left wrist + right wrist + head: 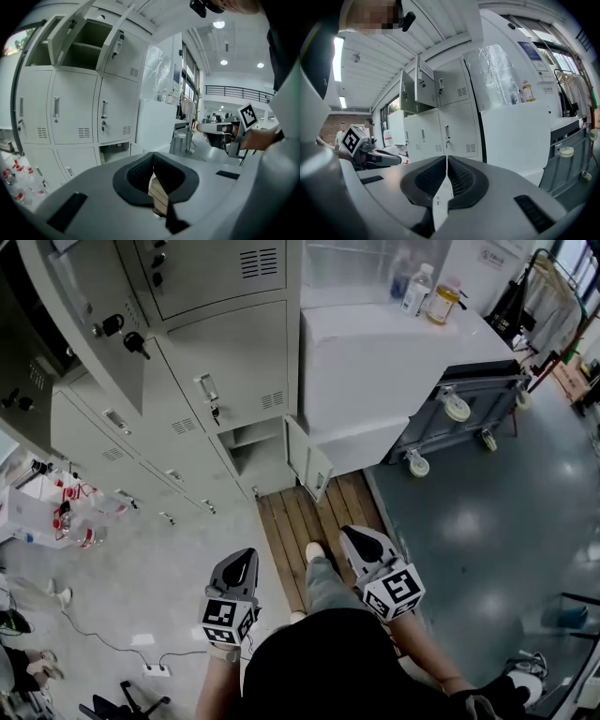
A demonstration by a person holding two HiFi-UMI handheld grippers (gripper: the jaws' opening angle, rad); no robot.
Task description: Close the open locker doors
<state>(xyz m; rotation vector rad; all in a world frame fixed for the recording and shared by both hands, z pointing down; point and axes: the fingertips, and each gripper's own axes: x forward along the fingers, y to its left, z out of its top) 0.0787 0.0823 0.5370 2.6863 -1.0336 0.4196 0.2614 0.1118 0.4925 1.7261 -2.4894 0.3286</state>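
Left gripper (244, 561) and right gripper (357, 535): both pairs of jaws closed tip to tip, nothing between them, held low above a wooden pallet (292, 526). Ahead stand grey lockers (234, 371). The open doors (63, 29) are in the top row, well apart from both grippers. To the right is a white cabinet (375, 381) bearing bottles (418, 289).

Pale grey lockers (225, 371), brown slatted pallet (309, 521), grey-green floor (487, 540)
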